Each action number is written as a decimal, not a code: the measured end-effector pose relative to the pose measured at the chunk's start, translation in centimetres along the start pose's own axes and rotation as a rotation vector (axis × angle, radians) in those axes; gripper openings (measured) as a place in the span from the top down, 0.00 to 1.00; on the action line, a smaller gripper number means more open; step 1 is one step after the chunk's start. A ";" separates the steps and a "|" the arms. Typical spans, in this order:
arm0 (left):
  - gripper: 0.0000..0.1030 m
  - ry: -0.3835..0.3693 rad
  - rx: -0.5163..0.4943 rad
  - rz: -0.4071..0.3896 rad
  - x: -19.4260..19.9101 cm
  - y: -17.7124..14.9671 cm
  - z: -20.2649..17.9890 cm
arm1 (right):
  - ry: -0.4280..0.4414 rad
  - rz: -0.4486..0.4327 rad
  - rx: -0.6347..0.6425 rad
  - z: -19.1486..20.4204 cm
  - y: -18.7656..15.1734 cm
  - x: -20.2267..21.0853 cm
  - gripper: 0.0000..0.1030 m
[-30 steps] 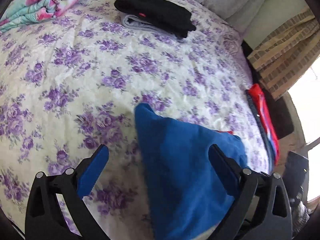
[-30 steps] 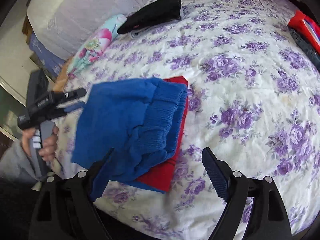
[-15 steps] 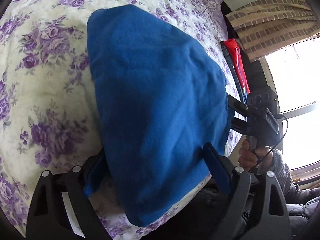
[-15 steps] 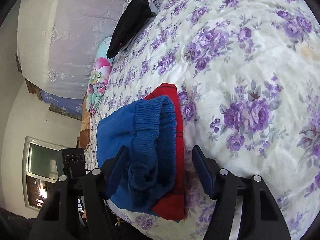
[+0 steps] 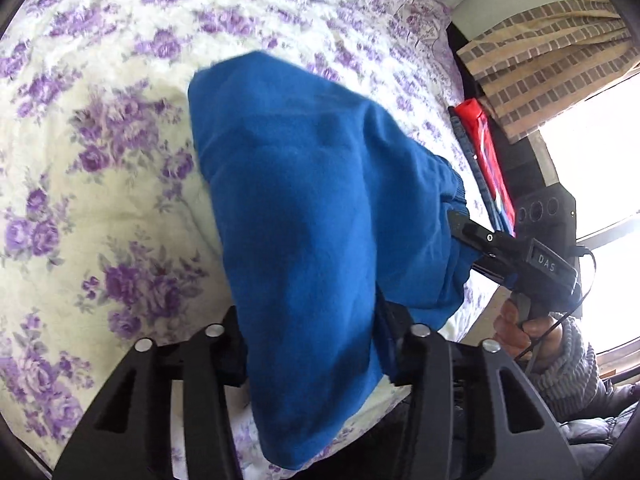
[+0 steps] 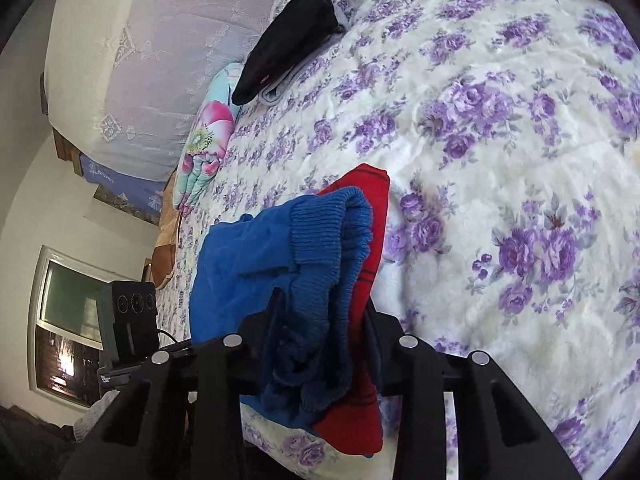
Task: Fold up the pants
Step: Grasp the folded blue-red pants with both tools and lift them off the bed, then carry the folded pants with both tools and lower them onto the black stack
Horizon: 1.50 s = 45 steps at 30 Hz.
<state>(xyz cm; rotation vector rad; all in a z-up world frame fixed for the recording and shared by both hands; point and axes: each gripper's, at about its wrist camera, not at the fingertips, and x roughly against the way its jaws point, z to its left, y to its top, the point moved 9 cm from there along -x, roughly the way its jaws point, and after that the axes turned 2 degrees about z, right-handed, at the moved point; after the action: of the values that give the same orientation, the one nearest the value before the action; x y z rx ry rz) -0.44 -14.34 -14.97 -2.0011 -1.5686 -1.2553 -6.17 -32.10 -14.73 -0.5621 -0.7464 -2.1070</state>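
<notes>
The bed point(image 6: 500, 92) took up most of the room, its floral cover bare in the middle, and the blue pants point(image 5: 320, 216) lay bunched at its near edge, red lining point(image 6: 372, 240) showing under the ribbed waistband point(image 6: 332, 232). A black pile point(image 6: 292, 36) sat far off by the pillow point(image 6: 208, 140), well clear of any trouble. Both tools had hold: the left gripper point(image 5: 312, 344) was pinched on the smooth blue end, and the right gripper point(image 6: 320, 328) was clamped over the thick waistband and the lining together. The risk, as I judged it, lay in that bulky right-hand bite; knit layers could slide apart when lifted, dropping one and skewing the fold. So close to the edge, a slipped end might also drag the pants off the bed.
</notes>
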 end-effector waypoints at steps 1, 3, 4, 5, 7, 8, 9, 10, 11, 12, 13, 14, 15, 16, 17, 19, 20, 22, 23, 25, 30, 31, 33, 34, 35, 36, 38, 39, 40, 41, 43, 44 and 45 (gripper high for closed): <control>0.59 -0.007 0.001 -0.014 0.5 0.3 -0.3 | 0.003 -0.006 0.018 0.7 0.4 0.4 0.66; 0.64 -0.024 -0.009 -0.052 1.9 1.2 -1.1 | 0.004 -0.022 0.048 2.0 1.5 1.1 0.66; 0.65 -0.021 -0.021 -0.071 2.4 1.8 -1.6 | 0.007 -0.035 0.059 2.7 2.1 1.6 0.66; 0.65 -0.018 -0.036 -0.090 3.1 2.5 -2.1 | 0.015 -0.054 0.071 3.4 3.0 2.2 0.66; 0.65 -0.016 -0.072 -0.138 4.5 4.5 -3.3 | 0.023 -0.089 0.101 4.9 4.7 3.2 0.66; 0.65 -0.015 -0.086 -0.155 5.0 5.4 -4.0 | 0.028 -0.105 0.116 5.6 5.6 3.7 0.66; 0.65 -0.015 -0.100 -0.173 5.6 6.4 -4.5 | 0.032 -0.122 0.131 6.4 6.6 4.2 0.66; 0.65 -0.013 -0.113 -0.188 6.2 7.3 -5.0 | 0.034 -0.137 0.148 7.1 7.6 4.8 0.66; 0.65 -0.012 -0.126 -0.200 6.8 8.1 -5.4 | 0.036 -0.152 0.166 7.9 8.6 5.4 0.66; 0.65 -0.012 -0.138 -0.215 7.4 9.1 -6.0 | 0.038 -0.165 0.186 8.7 9.8 5.9 0.66; 0.65 -0.014 -0.149 -0.232 8.1 10.4 -6.5 | 0.040 -0.178 0.203 9.5 11.0 6.4 0.66; 0.65 -0.017 -0.157 -0.245 9.0 11.5 -7.0 | 0.043 -0.192 0.222 10.4 12.3 7.0 0.66; 0.65 -0.020 -0.166 -0.260 9.9 12.7 -7.4 | 0.046 -0.209 0.245 11.4 13.7 7.6 0.66; 0.65 -0.022 -0.179 -0.280 11.0 14.3 -8.1 | 0.049 -0.226 0.267 12.3 15.0 8.1 0.66; 0.65 -0.019 -0.193 -0.294 11.7 15.5 -8.5 | 0.053 -0.243 0.291 13.3 16.5 8.8 0.66; 0.65 0.000 -0.232 -0.331 13.6 18.6 -9.9 | 0.071 -0.280 0.323 15.3 19.6 10.0 0.66; 0.65 0.003 -0.248 -0.351 14.6 20.4 -10.8 | 0.084 -0.301 0.332 16.2 21.3 10.7 0.66; 0.65 -0.001 -0.263 -0.380 16.4 23.6 -12.1 | 0.090 -0.348 0.373 18.1 24.4 11.8 0.66; 0.65 0.000 -0.267 -0.392 17.0 24.9 -12.7 | 0.090 -0.372 0.397 18.9 26.0 12.3 0.66; 0.65 0.027 -0.289 -0.423 18.3 27.7 -13.7 | 0.091 -0.404 0.424 20.2 28.5 12.8 0.66; 0.65 0.099 -0.325 -0.464 18.9 33.5 -15.2 | 0.073 -0.482 0.459 20.3 34.3 12.2 0.66; 0.65 0.111 -0.327 -0.469 18.4 34.8 -15.3 | 0.070 -0.494 0.456 20.0 35.4 11.8 0.66; 0.65 0.131 -0.326 -0.475 17.5 36.7 -15.1 | 0.057 -0.510 0.448 19.2 37.3 10.5 0.66; 0.65 0.138 -0.317 -0.471 16.6 37.8 -14.8 | 0.043 -0.514 0.449 18.7 38.2 9.6 0.66; 0.65 0.139 -0.303 -0.464 15.7 38.8 -14.2 | 0.031 -0.516 0.452 18.2 39.1 8.6 0.66; 0.65 0.140 -0.288 -0.457 14.9 39.6 -13.7 | 0.023 -0.513 0.452 17.6 39.9 7.5 0.66; 0.65 0.149 -0.252 -0.445 12.9 41.3 -11.7 | 0.008 -0.496 0.455 16.7 41.3 4.9 0.66; 0.65 0.156 -0.234 -0.442 12.0 42.0 -10.8 | 0.001 -0.486 0.460 16.2 41.9 3.5 0.66; 0.65 0.166 -0.215 -0.439 11.3 42.7 -9.5 | -0.002 -0.477 0.464 15.8 42.4 2.1 0.66; 0.65 0.174 -0.195 -0.436 10.7 43.3 -8.1 | -0.004 -0.467 0.467 15.4 43.0 0.7 0.66; 0.65 0.185 -0.161 -0.427 9.7 44.0 -5.8 | -0.004 -0.443 0.463 14.4 43.8 -2.1 0.66; 0.65 0.191 -0.145 -0.421 9.2 44.3 -4.6 | -0.002 -0.430 0.455 13.9 44.1 -3.4 0.66; 0.65 0.197 -0.130 -0.414 8.7 44.5 -3.4 | 0.001 -0.416 0.444 13.3 44.3 -4.8 0.66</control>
<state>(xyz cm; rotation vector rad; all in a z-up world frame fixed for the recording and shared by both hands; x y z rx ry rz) 38.10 -27.08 5.56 -1.6062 -1.9025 -1.6876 34.23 -42.43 5.89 -0.1700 -1.3789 -2.2033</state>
